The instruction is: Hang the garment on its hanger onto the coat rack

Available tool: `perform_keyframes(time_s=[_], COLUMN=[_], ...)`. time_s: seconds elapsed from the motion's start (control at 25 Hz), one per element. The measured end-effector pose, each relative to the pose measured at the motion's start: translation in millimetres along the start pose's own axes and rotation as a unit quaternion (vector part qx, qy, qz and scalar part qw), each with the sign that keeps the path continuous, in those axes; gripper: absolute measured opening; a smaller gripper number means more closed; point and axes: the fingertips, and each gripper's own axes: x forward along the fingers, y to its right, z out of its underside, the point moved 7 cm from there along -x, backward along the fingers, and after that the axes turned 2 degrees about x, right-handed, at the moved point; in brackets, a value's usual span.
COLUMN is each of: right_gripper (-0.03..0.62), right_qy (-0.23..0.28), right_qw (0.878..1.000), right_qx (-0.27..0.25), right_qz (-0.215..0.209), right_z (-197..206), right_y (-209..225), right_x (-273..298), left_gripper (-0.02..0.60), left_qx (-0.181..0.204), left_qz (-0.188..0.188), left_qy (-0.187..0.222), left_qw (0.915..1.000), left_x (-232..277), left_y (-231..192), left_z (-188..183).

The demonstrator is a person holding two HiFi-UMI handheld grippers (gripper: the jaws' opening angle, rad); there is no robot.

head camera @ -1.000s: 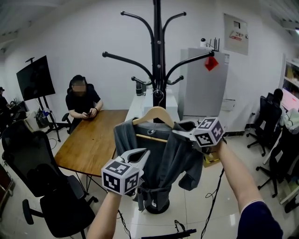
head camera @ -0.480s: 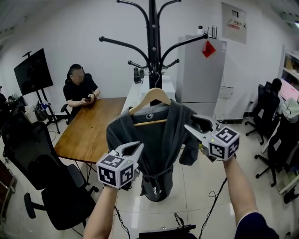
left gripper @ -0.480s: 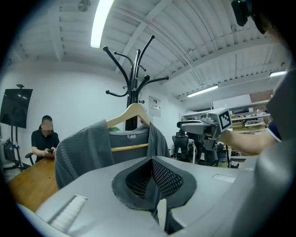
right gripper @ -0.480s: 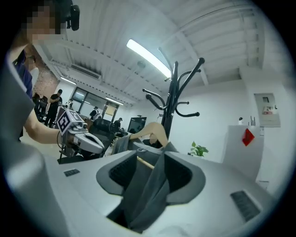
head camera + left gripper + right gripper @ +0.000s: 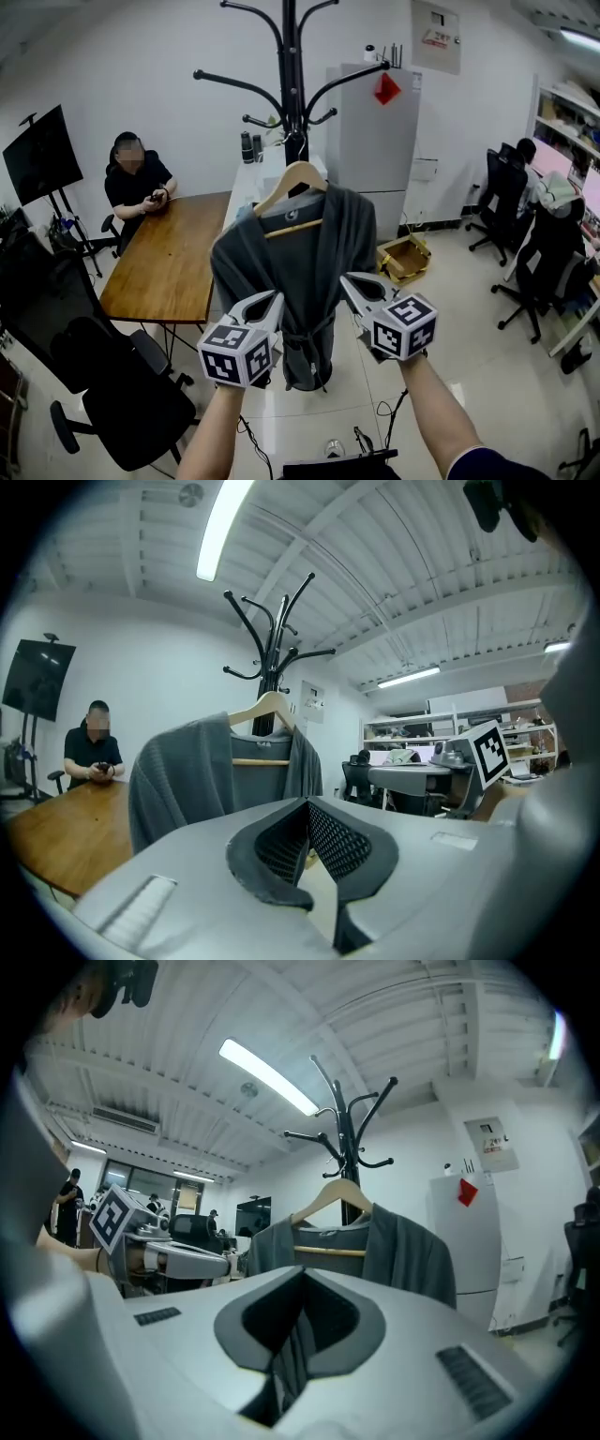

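The left gripper (image 5: pixel 274 299) (image 5: pixel 305 804) had its jaws pressed together at the tip with nothing between them. The right gripper (image 5: pixel 346 279) (image 5: pixel 302 1275) had just been closing, and its jaws too met on empty air. Both pointed level toward the grey garment (image 5: pixel 305 248) (image 5: pixel 183 780) (image 5: pixel 405 1249), which hung ahead of them, clear of either tool. From the head view the two marker cubes covered the garment's lower sides, so its hem showed only between them. The garment sat on a wooden hanger (image 5: pixel 293 178) (image 5: pixel 267 708) (image 5: pixel 339 1194), its crossbar visible across the open collar. The hanger's hook merged with the black pole of the coat rack (image 5: pixel 288 75) (image 5: pixel 272 639) (image 5: pixel 349 1138), so the branch that bore it could not be made out. The rack's top was cut off by the upper edge of the head view, and its foot was hidden behind the garment. The forearms (image 5: pixel 427 422) holding the grippers ran out of the bottom edge. Further off, to the left, stood a wooden table (image 5: pixel 164 262) with a seated person (image 5: pixel 134 187) at its far end, and a dark office chair (image 5: pixel 103 384) stood nearer, partly cut off. Behind the rack stood a tall pale cabinet (image 5: pixel 375 141), with an open cardboard box (image 5: pixel 403 258) on the floor by it.
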Motion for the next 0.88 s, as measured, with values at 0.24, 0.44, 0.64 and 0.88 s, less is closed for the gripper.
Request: perform_keyframes(time_s=[0.24,0.44,0.64,0.88], right_gripper=[0.006,0.006,0.006,0.006], right_qy=[-0.008,-0.010,-0.009,-0.010], right_qw=[0.999,0.999,0.998,0.998], right_qx=[0.033,0.050,0.057,0.054], right_qz=[-0.011,-0.003,0.001,0.001], right_z=[16,28,33,34], right_y=[-46,-65,-75,-80], right_x=[-15,-22,-21,-20], left_gripper=[-0.011,-0.011,-0.010,-0.011], left_qx=[-0.004,-0.008,-0.007,-0.008], left_qz=[0.018,0.023,0.032,0.035], left_qy=[0.009,0.007,0.003,-0.001], left_qw=[0.9998,0.9997,0.9995,0.9993], left_x=[-28,-39,-43,-45], left_y=[17,22,24,23], left_z=[14,21,22,22])
